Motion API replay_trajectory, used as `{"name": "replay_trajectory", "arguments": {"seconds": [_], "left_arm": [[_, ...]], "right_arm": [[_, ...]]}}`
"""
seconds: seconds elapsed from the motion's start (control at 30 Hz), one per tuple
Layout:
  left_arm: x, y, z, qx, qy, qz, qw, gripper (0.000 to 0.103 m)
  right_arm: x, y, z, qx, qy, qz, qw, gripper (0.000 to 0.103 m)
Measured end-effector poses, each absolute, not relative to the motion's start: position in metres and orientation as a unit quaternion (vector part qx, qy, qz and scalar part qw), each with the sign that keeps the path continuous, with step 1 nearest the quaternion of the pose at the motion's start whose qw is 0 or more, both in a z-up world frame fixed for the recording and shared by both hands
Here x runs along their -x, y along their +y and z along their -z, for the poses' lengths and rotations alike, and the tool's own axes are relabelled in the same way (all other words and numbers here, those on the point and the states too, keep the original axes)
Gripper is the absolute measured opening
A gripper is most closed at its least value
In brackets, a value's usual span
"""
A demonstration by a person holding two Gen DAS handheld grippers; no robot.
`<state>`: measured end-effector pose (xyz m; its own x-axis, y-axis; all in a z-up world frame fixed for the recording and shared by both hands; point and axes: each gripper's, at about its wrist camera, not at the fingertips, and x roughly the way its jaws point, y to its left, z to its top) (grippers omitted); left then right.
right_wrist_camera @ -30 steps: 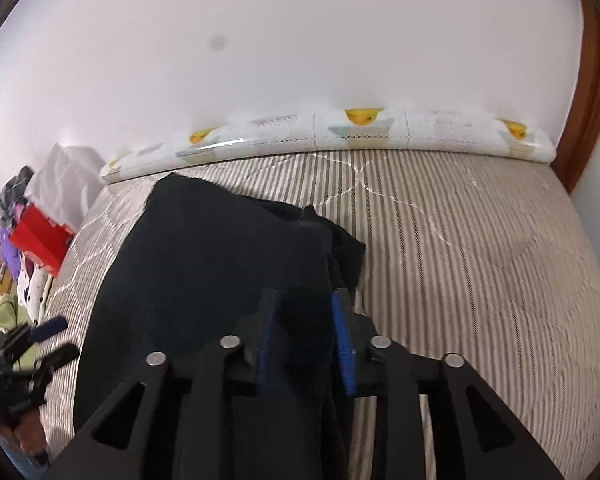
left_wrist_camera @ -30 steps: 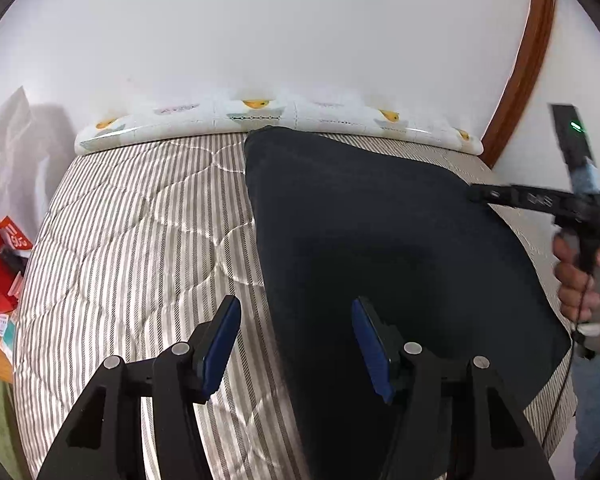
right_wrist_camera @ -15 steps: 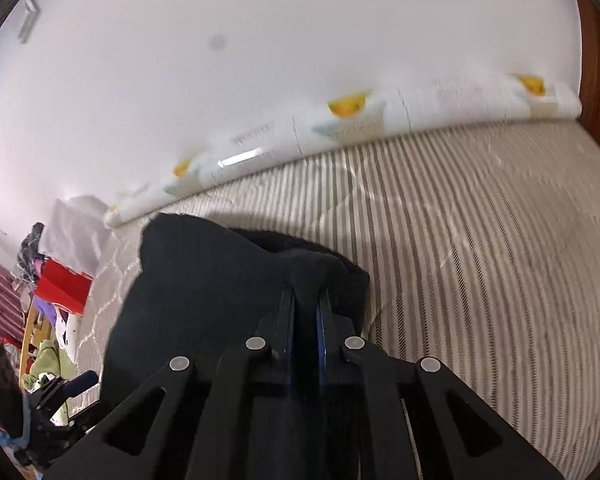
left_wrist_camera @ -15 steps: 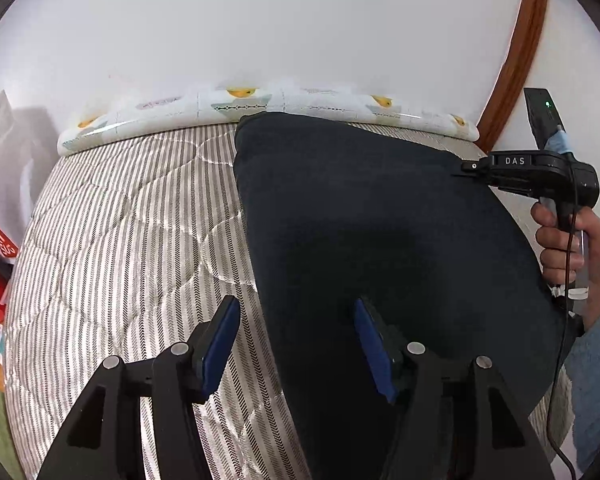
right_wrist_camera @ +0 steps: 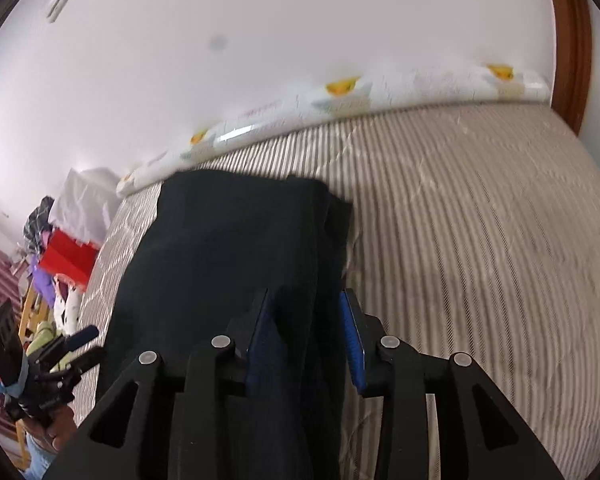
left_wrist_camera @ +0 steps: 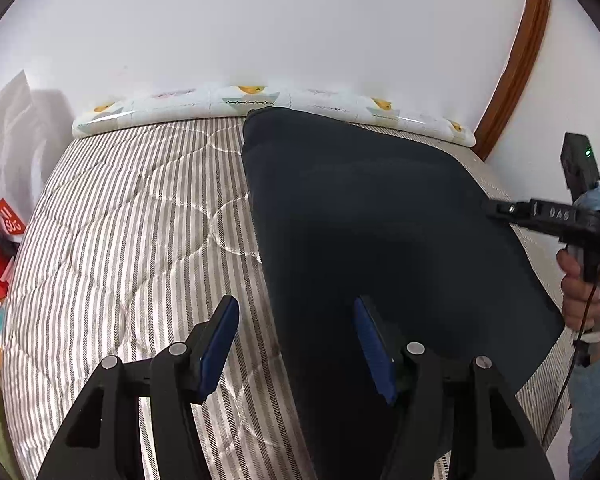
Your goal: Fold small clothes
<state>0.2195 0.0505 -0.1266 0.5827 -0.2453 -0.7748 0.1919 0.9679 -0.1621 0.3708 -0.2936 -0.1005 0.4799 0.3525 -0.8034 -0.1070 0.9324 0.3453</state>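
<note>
A black garment (left_wrist_camera: pixel 380 240) lies spread on a striped quilted mattress (left_wrist_camera: pixel 132 232). My left gripper (left_wrist_camera: pixel 296 340) is open over the garment's near left edge, holding nothing. In the right wrist view the garment (right_wrist_camera: pixel 228 248) shows a folded right edge with stacked layers. My right gripper (right_wrist_camera: pixel 306 332) is open, its blue pads (right_wrist_camera: pixel 350 340) on either side of that folded edge. The right gripper also shows at the garment's right edge in the left wrist view (left_wrist_camera: pixel 512 212), and the left gripper shows in the right wrist view (right_wrist_camera: pixel 80 344).
A rolled printed cushion (left_wrist_camera: pixel 260 100) lines the wall at the head of the bed. A wooden door frame (left_wrist_camera: pixel 512 60) stands at the right. A red bag (right_wrist_camera: pixel 68 256) and mixed clutter sit beside the bed's left side.
My right gripper was shut on the garment's folded edge half a second ago and has opened. The left gripper has stayed open, shifting slightly.
</note>
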Motion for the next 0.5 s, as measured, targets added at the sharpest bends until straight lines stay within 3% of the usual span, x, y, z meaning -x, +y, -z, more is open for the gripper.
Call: {"name": "replay_trajectory", "arguments": {"seconds": [0.03, 0.07, 0.23, 0.37, 0.5], "left_arm": [[-0.219, 0.050, 0.127, 0.030, 0.440, 0.122, 0.889, 0.057], [-0.218, 0.050, 0.127, 0.029, 0.441, 0.119, 0.889, 0.057], [-0.210, 0.051, 0.123, 0.023, 0.441, 0.115, 0.890, 0.057], [-0.201, 0.050, 0.121, 0.018, 0.439, 0.119, 0.891, 0.057], [-0.189, 0.048, 0.122, 0.019, 0.434, 0.120, 0.893, 0.057]], "right_arm": [[-0.372, -0.291, 0.104, -0.124, 0.498, -0.140, 0.847, 0.013], [-0.373, -0.290, 0.106, -0.124, 0.499, -0.152, 0.844, 0.003], [-0.365, -0.311, 0.101, -0.171, 0.471, -0.153, 0.852, 0.003], [-0.341, -0.304, 0.090, -0.128, 0.463, -0.134, 0.867, 0.008], [-0.315, -0.310, 0.088, -0.130, 0.463, -0.134, 0.866, 0.033]]}}
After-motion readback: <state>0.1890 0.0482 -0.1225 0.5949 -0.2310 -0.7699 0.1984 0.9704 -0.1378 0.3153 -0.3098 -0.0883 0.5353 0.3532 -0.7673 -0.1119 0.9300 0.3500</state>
